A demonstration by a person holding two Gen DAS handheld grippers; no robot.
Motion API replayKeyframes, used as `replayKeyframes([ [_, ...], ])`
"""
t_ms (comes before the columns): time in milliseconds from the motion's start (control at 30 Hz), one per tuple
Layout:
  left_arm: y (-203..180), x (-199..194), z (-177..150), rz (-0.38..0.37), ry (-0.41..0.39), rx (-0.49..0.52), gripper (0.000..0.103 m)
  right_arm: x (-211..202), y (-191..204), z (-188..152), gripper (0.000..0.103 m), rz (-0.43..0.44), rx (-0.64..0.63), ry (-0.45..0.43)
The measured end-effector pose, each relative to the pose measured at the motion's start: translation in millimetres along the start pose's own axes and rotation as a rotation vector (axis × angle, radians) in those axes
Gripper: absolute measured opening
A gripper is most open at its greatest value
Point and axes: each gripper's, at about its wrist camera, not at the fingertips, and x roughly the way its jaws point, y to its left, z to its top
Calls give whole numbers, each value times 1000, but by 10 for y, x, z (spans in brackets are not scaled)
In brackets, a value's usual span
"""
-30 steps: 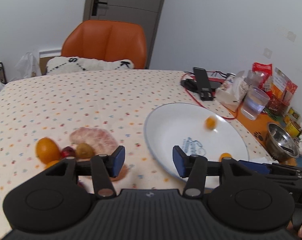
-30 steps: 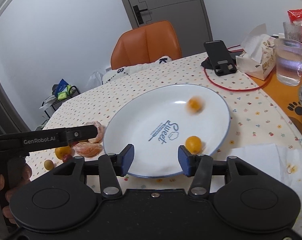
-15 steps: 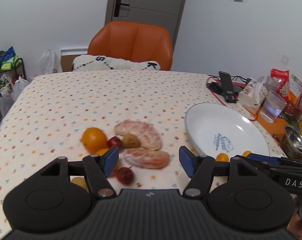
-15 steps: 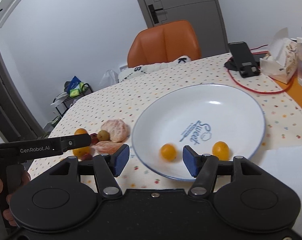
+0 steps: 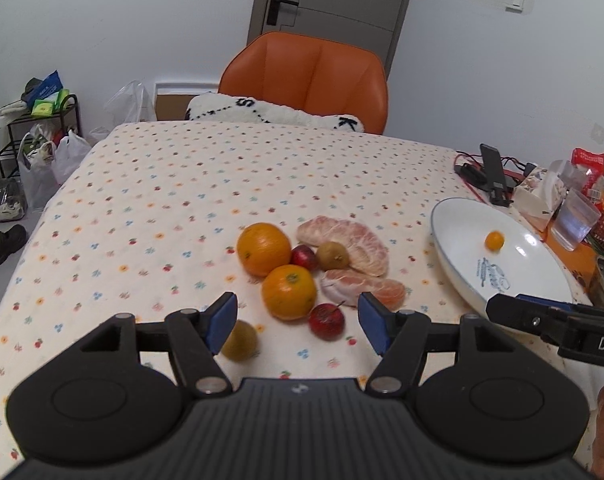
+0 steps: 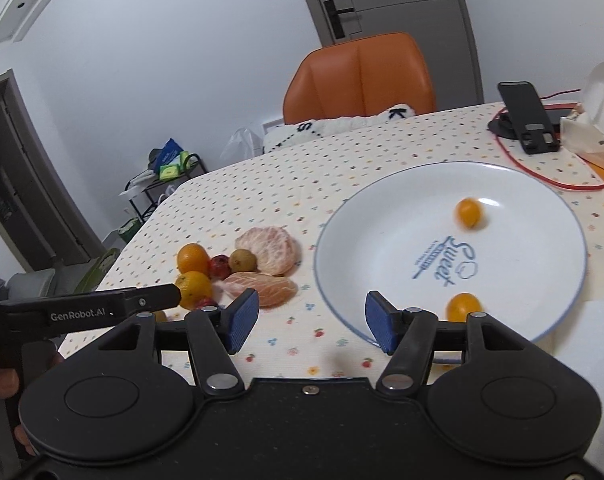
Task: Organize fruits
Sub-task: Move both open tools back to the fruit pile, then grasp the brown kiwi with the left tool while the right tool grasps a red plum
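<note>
Loose round fruit on the counter, both claws spread and empty.

From the left: a small green fruit (image 5: 240, 340) lies just beside the left claw (image 5: 298, 320), near the counter (image 5: 142, 200) edge, and a nudge from a finger could roll it off. The oranges (image 5: 288, 292), red fruit (image 5: 326, 320) and peeled segments (image 5: 362, 286) sit packed and touching, so closing on one likely shoves its neighbours. Right, the plate (image 6: 382, 220) holds two kumquats (image 6: 468, 212); the far one looks blurred, perhaps rolling. The right claw (image 6: 312, 316) hovers at the plate's near rim and could tip it.
</note>
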Motion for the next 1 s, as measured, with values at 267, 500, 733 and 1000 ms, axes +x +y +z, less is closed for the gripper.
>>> replayKeyframes([
  [267, 132, 70, -82, 14, 16, -18, 64, 104, 191, 21, 59, 34, -42, 12],
  [500, 231, 155, -138, 8, 37, -33, 52, 194, 319, 45, 59, 57, -75, 21],
  [733, 337, 168, -142, 7, 49, -50, 25, 335, 411, 64, 58, 71, -95, 39],
  [1000, 415, 88, -124, 5, 33, -55, 25, 496, 608, 4, 54, 124, -136, 83],
])
